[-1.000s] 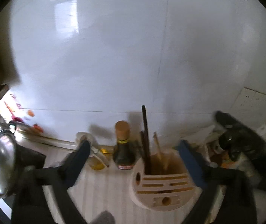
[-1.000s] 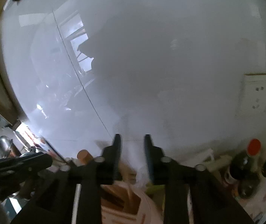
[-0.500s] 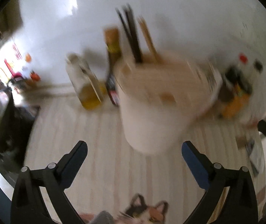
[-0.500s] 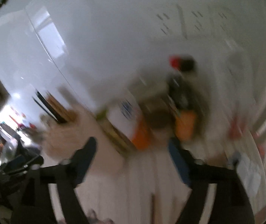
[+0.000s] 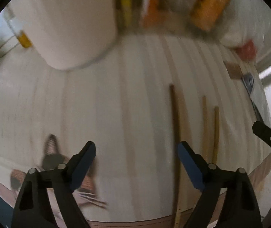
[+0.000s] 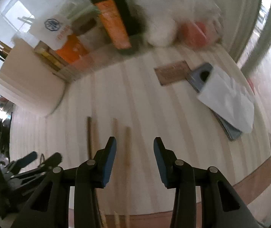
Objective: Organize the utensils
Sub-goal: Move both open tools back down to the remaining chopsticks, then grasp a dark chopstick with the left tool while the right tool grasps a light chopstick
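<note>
Three chopsticks lie side by side on the striped mat: a dark brown chopstick [image 5: 174,125] [image 6: 89,136] and two pale wooden chopsticks [image 5: 209,129] [image 6: 127,144]. A cream utensil holder [image 5: 72,22] [image 6: 30,79] stands at the back left with several sticks in it. My left gripper [image 5: 136,155] points down at the mat just left of the dark chopstick, its jaws closing with nothing between them. My right gripper [image 6: 134,150] hovers just right of the pale chopsticks, jaws closing, also empty. In the right wrist view the left gripper [image 6: 44,157] shows at the lower left.
Orange packets and boxes [image 6: 114,30] crowd the back behind the holder, beside a white cup [image 6: 161,32] and a red thing [image 6: 194,31]. A brown card [image 6: 171,72] and a white bag on blue papers [image 6: 225,95] lie right. A cat picture [image 5: 51,157] marks the mat's near edge.
Both grippers have dropped and tipped down from facing the white wall to facing the mat. The holder has slid to the upper left of both views, and the chopsticks on the mat have come into sight.
</note>
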The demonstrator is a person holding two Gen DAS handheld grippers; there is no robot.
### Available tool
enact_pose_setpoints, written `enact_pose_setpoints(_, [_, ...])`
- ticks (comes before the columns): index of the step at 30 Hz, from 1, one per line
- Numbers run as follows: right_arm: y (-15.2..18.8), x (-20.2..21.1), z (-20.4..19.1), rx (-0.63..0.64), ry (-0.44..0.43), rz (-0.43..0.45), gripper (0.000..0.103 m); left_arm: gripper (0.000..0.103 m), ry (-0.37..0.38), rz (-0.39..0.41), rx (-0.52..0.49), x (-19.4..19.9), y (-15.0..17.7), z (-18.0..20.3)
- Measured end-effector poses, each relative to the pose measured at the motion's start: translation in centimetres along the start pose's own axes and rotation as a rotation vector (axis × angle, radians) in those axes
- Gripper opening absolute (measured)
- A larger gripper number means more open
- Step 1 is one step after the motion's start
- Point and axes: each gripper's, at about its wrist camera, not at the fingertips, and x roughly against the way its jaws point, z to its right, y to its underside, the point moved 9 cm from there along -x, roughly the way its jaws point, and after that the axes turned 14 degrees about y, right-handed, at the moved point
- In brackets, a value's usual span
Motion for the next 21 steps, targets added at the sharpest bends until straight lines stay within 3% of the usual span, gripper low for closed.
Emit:
enact_pose_setpoints(4, [0.6, -1.1, 2.1, -0.028, 0.002, -0.022, 0.043, 0.058, -0.001, -0.044, -0.039, -2.0, 1.1, 2.0])
enact_pose_setpoints(5, [0.7, -1.1, 2.6, -0.033, 0.000, -0.027, 0.043, 0.057, 0.005, -0.040, -0.056, -2.3, 1.2, 2.6])
enact_pose_setpoints(8, [0.9, -1.3, 3.7, -0.043, 0.006, -0.042, 0.043, 0.037, -0.003, -0.018, -0.110, -2.3, 1.0, 4.0])
enact_pose_setpoints(10, [1.1, -1.3, 4.1, -0.052, 0.004, -0.050, 0.043, 0.006, -0.022, -0.016, -0.130, -2.2, 1.0, 4.3])
enact_pose_setpoints(13, [1.2, -1.1, 4.4, -0.063, -0.010, -0.051, 0.043, 0.005, -0.027, -0.025, -0.129, -2.4, 1.4, 3.6])
enact_pose_setpoints(15, [1.2, -0.8, 4.0, -0.060, -0.031, -0.053, 0.043, 0.005, -0.071, -0.025, -0.144, -2.0, 1.5, 2.4])
enact_pose_setpoints(21, [1.4, 0.0, -0.4, -0.007, -0.114, -0.068, 0.043, 0.005, -0.132, -0.015, -0.095, 0.4, 2.5, -3.2])
